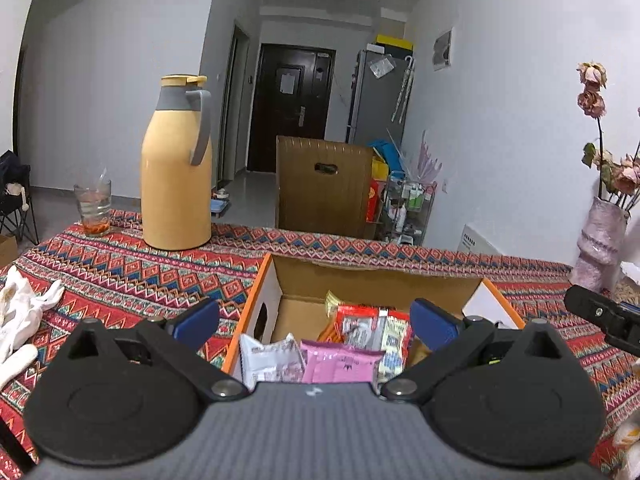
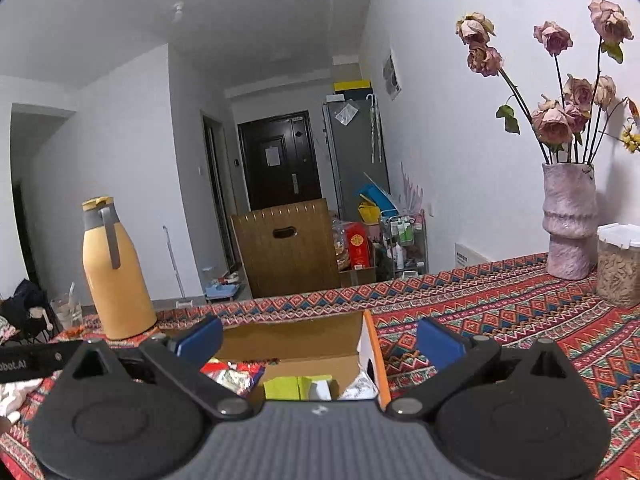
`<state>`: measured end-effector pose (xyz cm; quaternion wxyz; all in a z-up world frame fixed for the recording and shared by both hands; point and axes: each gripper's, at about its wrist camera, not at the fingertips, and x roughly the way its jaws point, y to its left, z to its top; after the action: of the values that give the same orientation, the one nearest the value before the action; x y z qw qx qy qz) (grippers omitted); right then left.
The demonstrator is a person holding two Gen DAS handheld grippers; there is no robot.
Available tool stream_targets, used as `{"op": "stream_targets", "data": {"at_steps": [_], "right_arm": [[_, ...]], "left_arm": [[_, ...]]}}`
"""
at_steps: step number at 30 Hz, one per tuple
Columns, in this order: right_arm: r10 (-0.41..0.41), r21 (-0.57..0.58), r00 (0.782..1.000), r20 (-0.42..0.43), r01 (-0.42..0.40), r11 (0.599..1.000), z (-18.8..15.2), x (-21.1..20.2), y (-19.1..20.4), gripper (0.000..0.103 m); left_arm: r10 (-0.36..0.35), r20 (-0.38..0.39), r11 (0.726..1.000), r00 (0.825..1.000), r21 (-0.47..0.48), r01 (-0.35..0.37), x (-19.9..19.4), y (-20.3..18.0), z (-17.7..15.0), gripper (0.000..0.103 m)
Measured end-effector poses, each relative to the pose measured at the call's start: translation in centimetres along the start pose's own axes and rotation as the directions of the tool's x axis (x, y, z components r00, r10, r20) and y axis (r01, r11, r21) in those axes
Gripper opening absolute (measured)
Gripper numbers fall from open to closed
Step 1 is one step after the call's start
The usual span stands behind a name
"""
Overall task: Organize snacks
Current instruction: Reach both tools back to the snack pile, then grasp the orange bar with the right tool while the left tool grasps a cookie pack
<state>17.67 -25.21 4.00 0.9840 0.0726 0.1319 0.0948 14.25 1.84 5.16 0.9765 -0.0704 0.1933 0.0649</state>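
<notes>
Cardboard, orange-edged and open at the top, the snack box (image 1: 280, 280) sat on a worktop (image 1: 120, 272) draped in a red patterned cloth. Inside it lay a pink packet (image 1: 340, 364), a crumpled white wrapper (image 1: 272, 360) beside it and a red packet (image 1: 360, 324) behind, seen from the left wrist view. The left claw (image 1: 316, 320) hung above the box's near edge, its blue-padded fingers (image 1: 198, 320) spread wide and gripping nothing. The right claw (image 2: 320, 340) hovered over the same box (image 2: 288, 340) from the other side, likewise spread and empty, with a yellow-green packet (image 2: 284, 388) and a red-and-silver packet (image 2: 232, 376) visible below it. A tall yellow thermos (image 1: 176, 168) with a grey handle stood upright on the far left of the worktop, just beside a glass (image 1: 93, 208) holding some reddish contents. A white cloth (image 1: 20, 312) lay bunched at the left edge. At the right end stood a pink vase (image 2: 568, 220) of faded roses, touching or nearly touching a lidded clear jar (image 2: 618, 268) of brown contents. Beyond the worktop a wooden chair back (image 1: 324, 184) faced a dark door (image 1: 292, 108).
</notes>
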Motion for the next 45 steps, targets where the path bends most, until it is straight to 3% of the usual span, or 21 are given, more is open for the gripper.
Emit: {"op": "stream_targets", "data": {"at_steps": [13,24,26,28,33,45], "right_arm": [[0.001,-0.086,0.992,-0.124,-0.011,0.996,-3.8,-2.6,0.3,0.103],[-0.037,-0.145,0.967,-0.252,0.000,0.989,-7.6,-4.2,-0.3,0.103],[-0.034,-0.164,0.961,-0.274,-0.013,0.986,-8.2,-4.4,-0.2,0.100],[-0.028,-0.182,0.957,-0.289,-0.026,0.983,-8.4,-4.4,0.1,0.084],[-0.002,-0.213,0.944,-0.330,-0.073,0.974,-8.5,-3.4,1.3,0.066],[-0.022,-0.245,0.896,-0.443,-0.098,0.964,-10.3,0.7,2.2,0.065]], "left_arm": [[0.010,-0.096,0.996,0.995,0.091,-0.001,-1.6,2.0,-3.6,0.103],[-0.003,-0.181,0.992,0.984,0.127,0.027,-2.4,2.5,-6.9,0.103],[-0.008,-0.193,0.992,0.981,0.125,0.033,-2.1,2.5,-7.3,0.103],[-0.006,-0.203,0.992,0.979,0.121,0.031,-1.7,2.6,-7.6,0.103],[-0.007,-0.200,0.995,0.980,0.095,0.027,-1.4,3.1,-7.9,0.103],[-0.013,-0.219,0.997,0.976,0.070,0.029,-1.0,3.6,-8.6,0.103]]}}
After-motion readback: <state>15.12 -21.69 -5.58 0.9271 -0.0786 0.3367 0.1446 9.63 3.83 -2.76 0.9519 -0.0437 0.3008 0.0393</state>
